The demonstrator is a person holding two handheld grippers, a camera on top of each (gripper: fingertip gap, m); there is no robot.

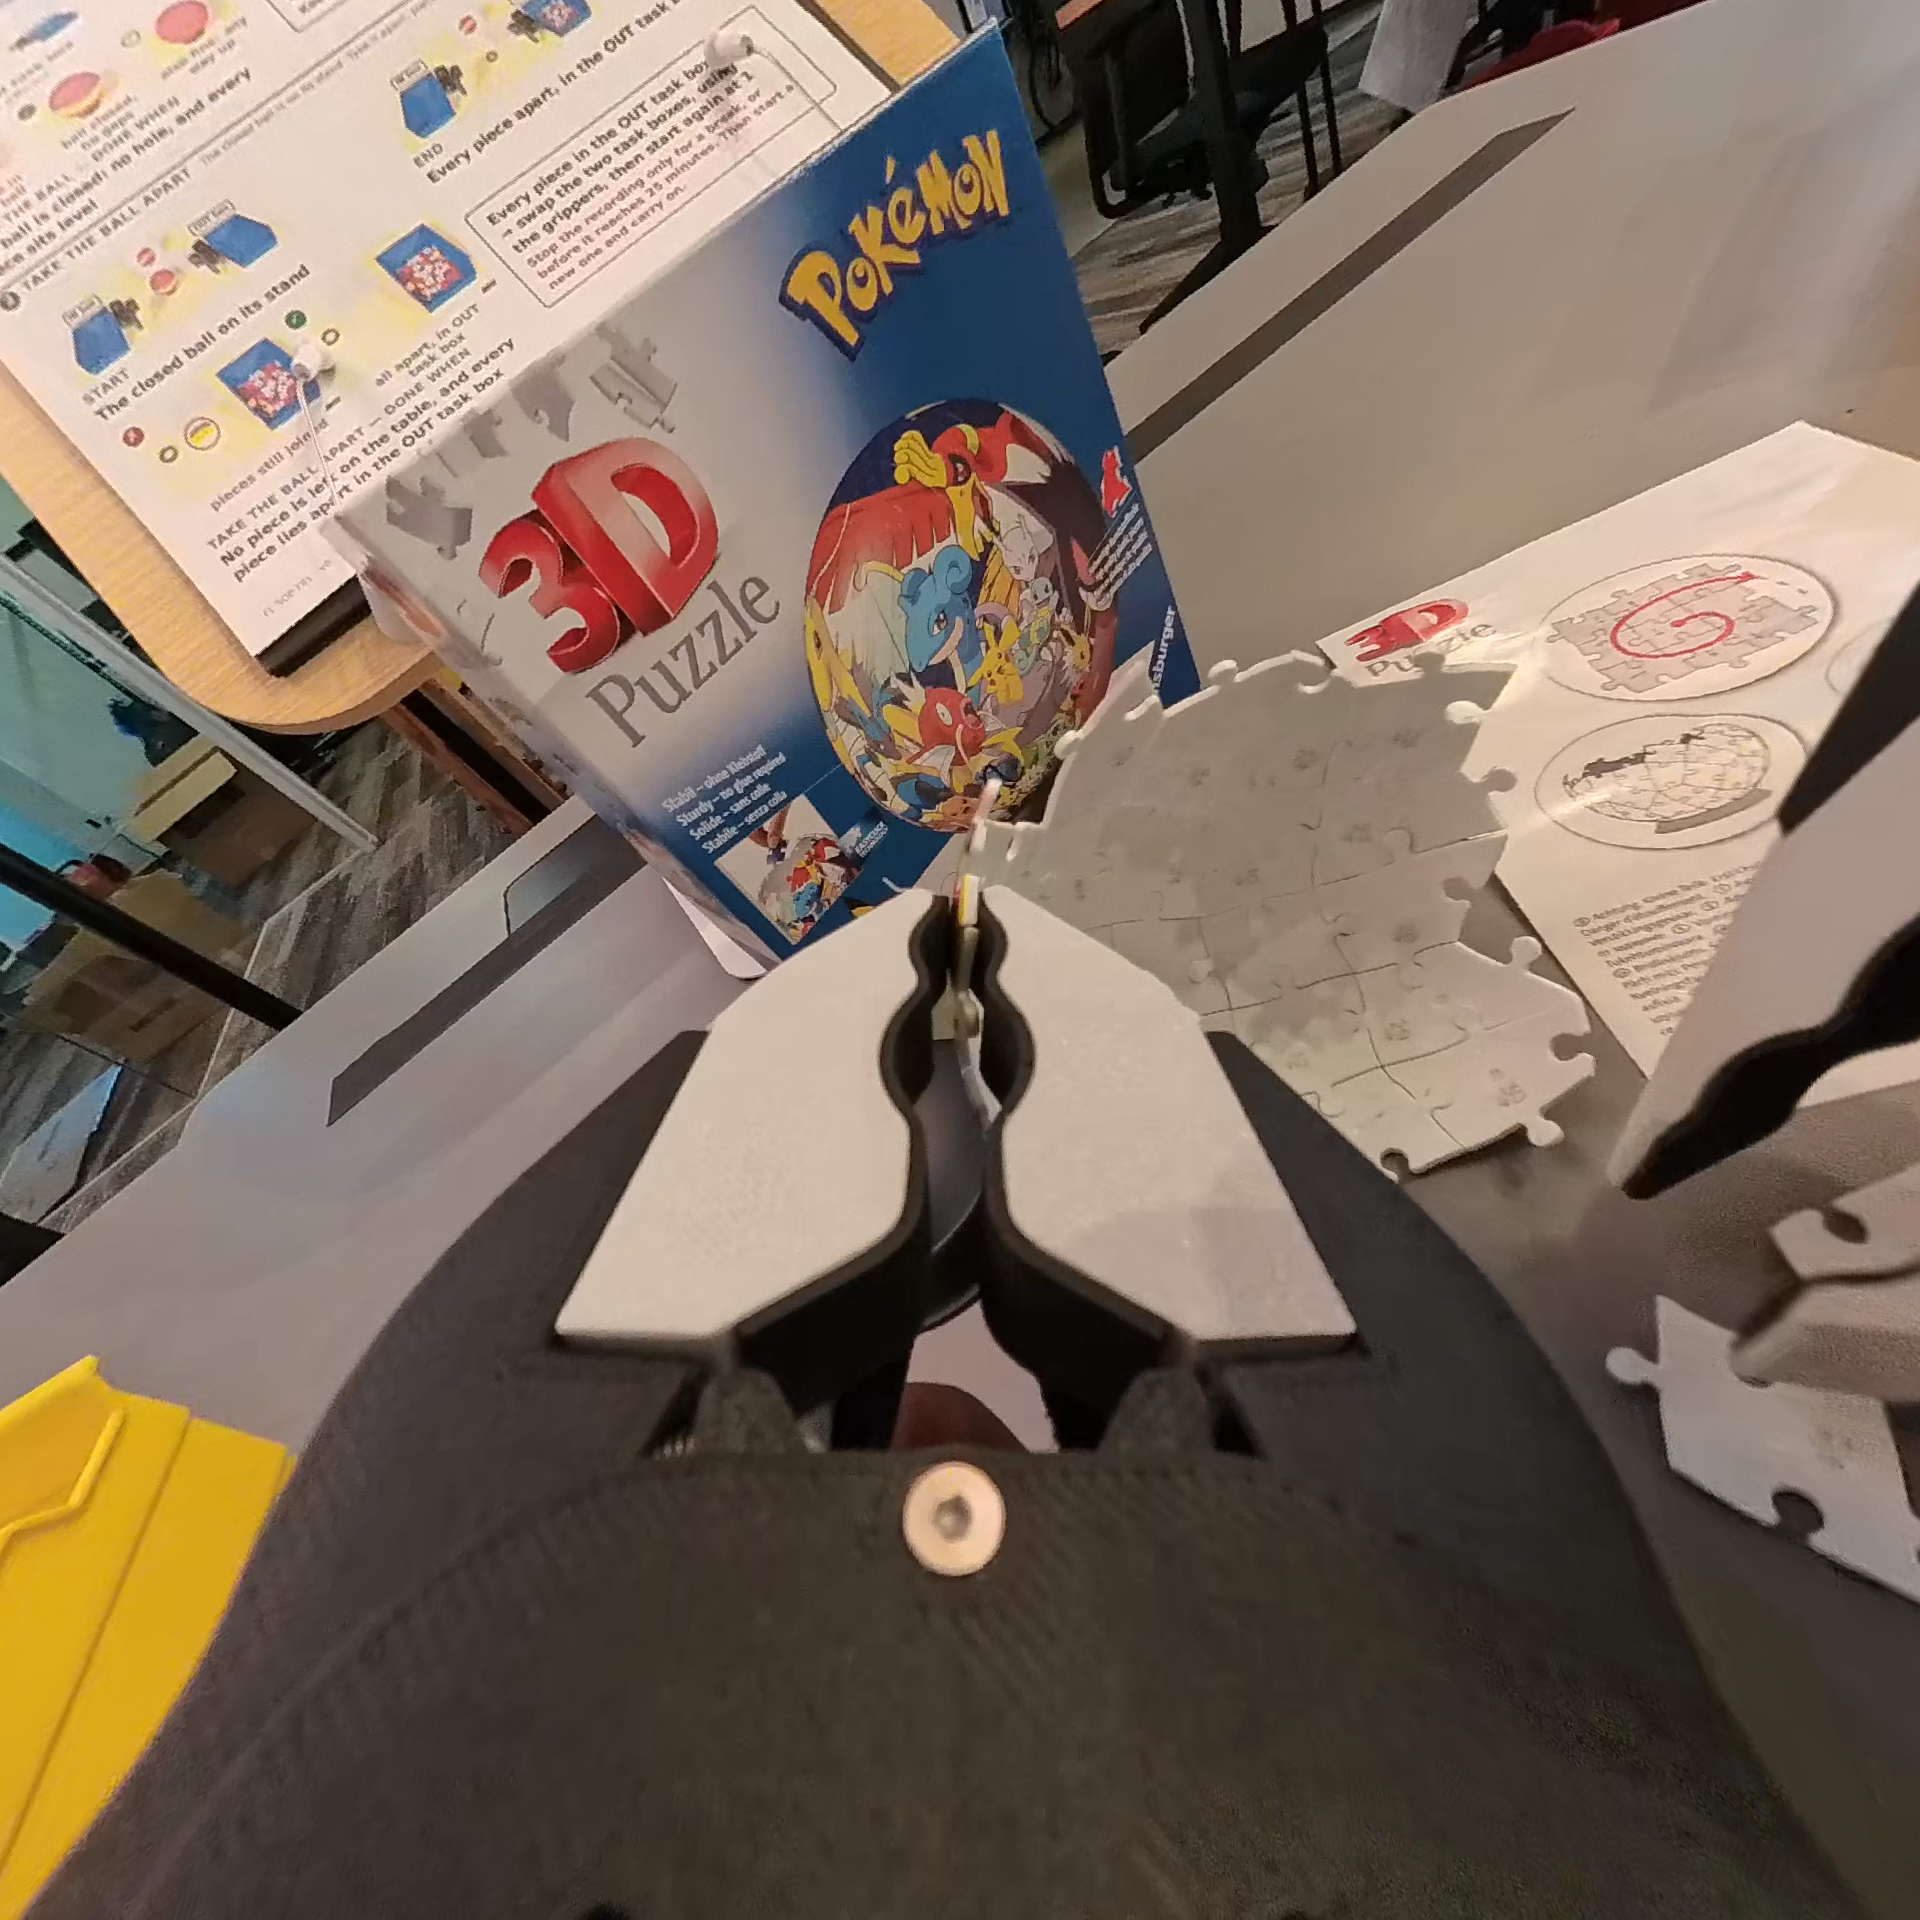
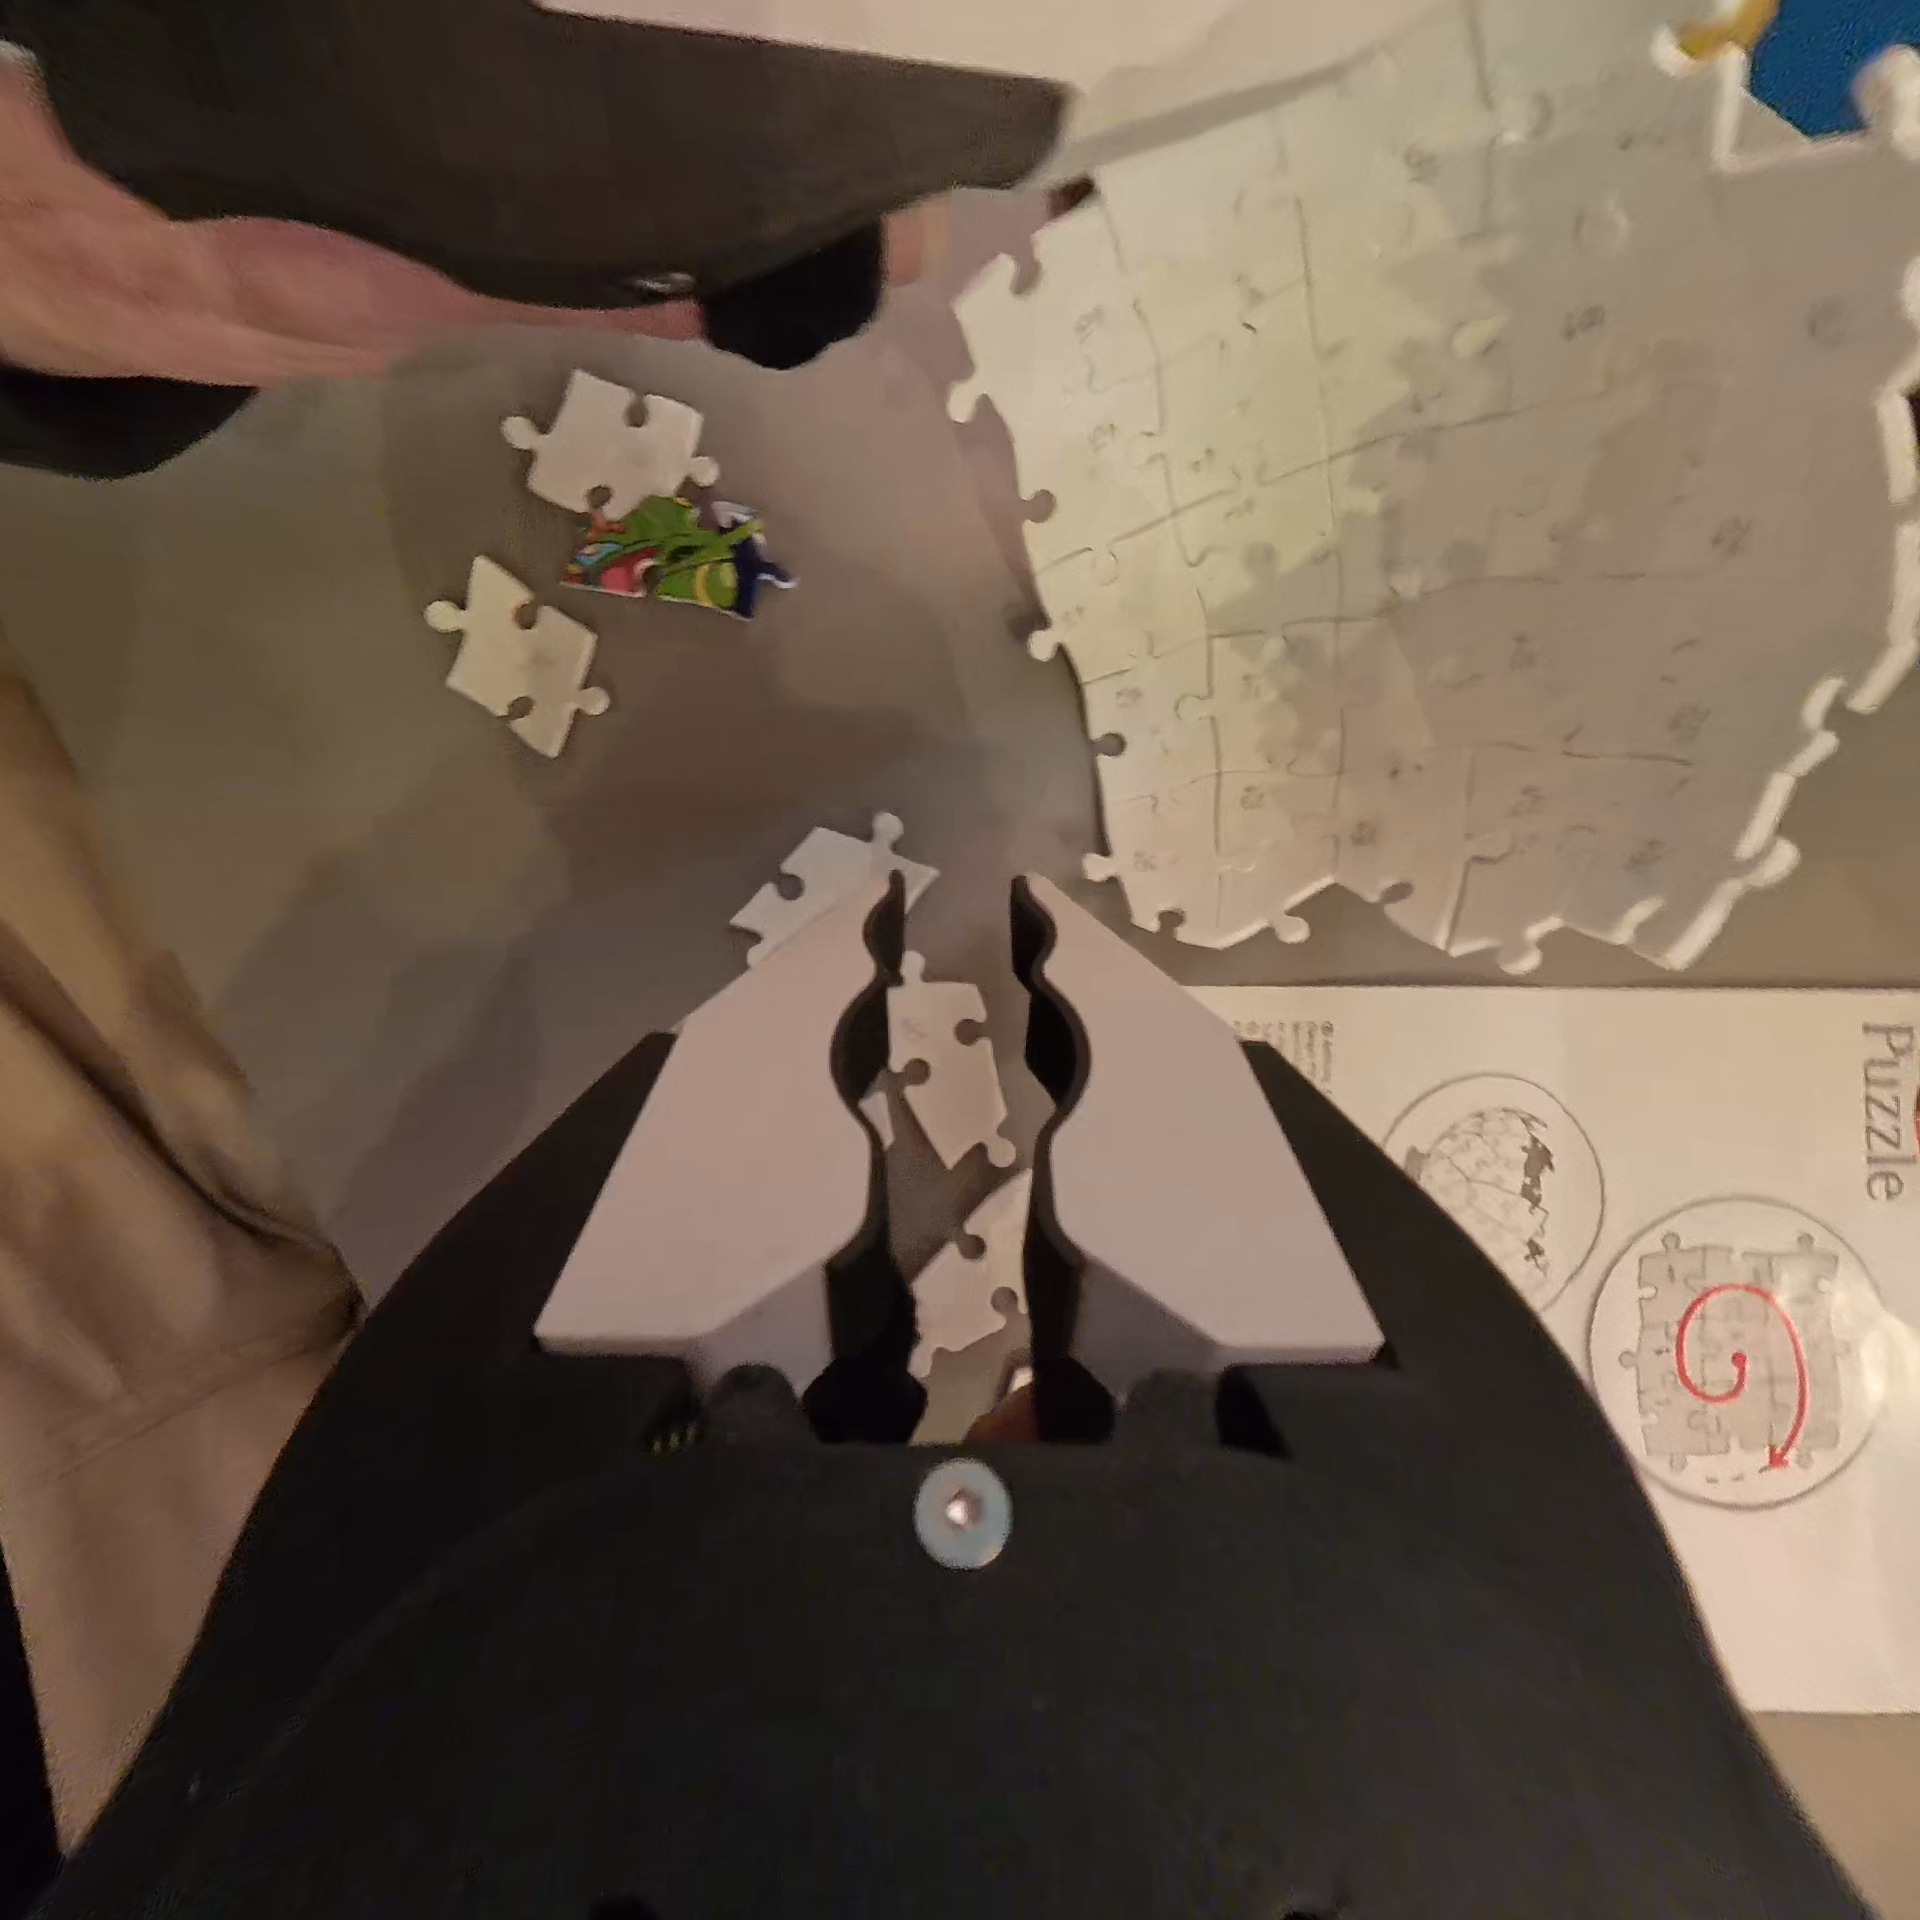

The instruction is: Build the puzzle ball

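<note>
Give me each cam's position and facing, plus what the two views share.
Left wrist: on the left gripper, facing forward and level at the puzzle box; its fingers pinch the edge of the assembled shell.
Right wrist: on the right gripper, facing down at loose pieces on the table; a hand shows.
Shared: shell, instruction sheet.

Left gripper jaws closed; right gripper jaws apart.
</note>
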